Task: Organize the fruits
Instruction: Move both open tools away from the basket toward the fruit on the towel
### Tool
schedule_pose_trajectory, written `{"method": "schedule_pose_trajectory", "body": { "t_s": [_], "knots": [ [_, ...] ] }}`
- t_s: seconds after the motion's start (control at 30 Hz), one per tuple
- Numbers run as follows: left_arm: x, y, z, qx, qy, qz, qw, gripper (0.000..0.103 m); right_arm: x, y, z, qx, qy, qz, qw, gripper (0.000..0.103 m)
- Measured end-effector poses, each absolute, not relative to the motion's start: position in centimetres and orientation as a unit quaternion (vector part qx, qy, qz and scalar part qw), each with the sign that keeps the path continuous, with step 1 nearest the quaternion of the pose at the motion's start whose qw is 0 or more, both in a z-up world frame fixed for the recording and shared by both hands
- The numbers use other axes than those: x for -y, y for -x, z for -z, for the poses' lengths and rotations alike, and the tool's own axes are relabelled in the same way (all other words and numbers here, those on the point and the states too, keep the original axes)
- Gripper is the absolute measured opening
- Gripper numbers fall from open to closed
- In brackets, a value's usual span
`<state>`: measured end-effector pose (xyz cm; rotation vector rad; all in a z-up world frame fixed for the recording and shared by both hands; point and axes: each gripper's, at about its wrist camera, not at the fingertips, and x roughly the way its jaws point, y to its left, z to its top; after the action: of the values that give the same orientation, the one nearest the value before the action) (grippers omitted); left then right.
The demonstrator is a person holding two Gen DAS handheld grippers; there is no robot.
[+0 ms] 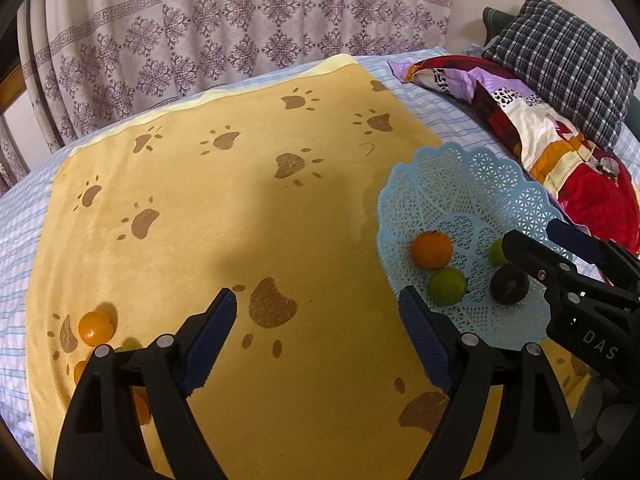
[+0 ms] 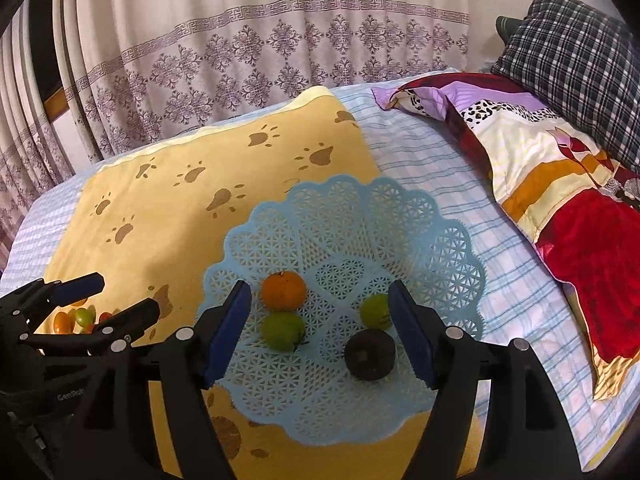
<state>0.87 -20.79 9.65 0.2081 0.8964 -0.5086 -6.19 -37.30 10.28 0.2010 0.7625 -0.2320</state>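
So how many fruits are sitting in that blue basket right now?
4. In the blue basket: an orange toward the back left, a green fruit right in front of it, another green fruit on the right, and a dark fruit nearest the camera.

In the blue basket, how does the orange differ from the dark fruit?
The orange is bright orange, while the dark fruit is almost black with a dull skin. The orange sits at the far left of the group, touching a green fruit; the dark fruit lies nearest the camera on the right, just in front of another green fruit. Both are round, similar in size, and rest in the basket, ungripped.
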Motion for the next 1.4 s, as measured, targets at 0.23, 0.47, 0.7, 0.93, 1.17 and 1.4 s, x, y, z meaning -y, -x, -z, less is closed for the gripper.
{"method": "schedule_pose_trajectory", "body": {
  "t_s": [0.23, 0.47, 0.7, 0.93, 1.17, 1.4],
  "knots": [
    [19.9, -0.7, -9.6, -0.431, -0.096, 0.235, 0.866, 0.083, 36.7, 6.1, -10.2, -0.378, -0.091, 0.105, 0.915, 0.072],
    [19.1, -0.5, -9.6, -0.431, -0.093, 0.231, 0.867, 0.083, 36.0, 6.1, -10.1, -0.382, -0.085, 0.098, 0.915, 0.072],
    [17.5, -0.4, -9.5, -0.434, -0.087, 0.218, 0.87, 0.083, 34.7, 6.0, -9.9, -0.388, -0.074, 0.086, 0.914, 0.073],
    [15.2, -0.6, -9.0, -0.441, -0.076, 0.197, 0.872, 0.083, 33.4, 6.0, -9.8, -0.394, -0.079, 0.059, 0.914, 0.073],
    [12.2, -0.7, -8.5, -0.447, -0.062, 0.175, 0.875, 0.083, 32.3, 6.2, -9.8, -0.39, -0.102, 0.016, 0.915, 0.073],
    [8.7, -1.1, -8.2, -0.45, -0.047, 0.149, 0.879, 0.083, 30.2, 6.0, -9.4, -0.399, -0.097, -0.02, 0.912, 0.073]
  ]
}}
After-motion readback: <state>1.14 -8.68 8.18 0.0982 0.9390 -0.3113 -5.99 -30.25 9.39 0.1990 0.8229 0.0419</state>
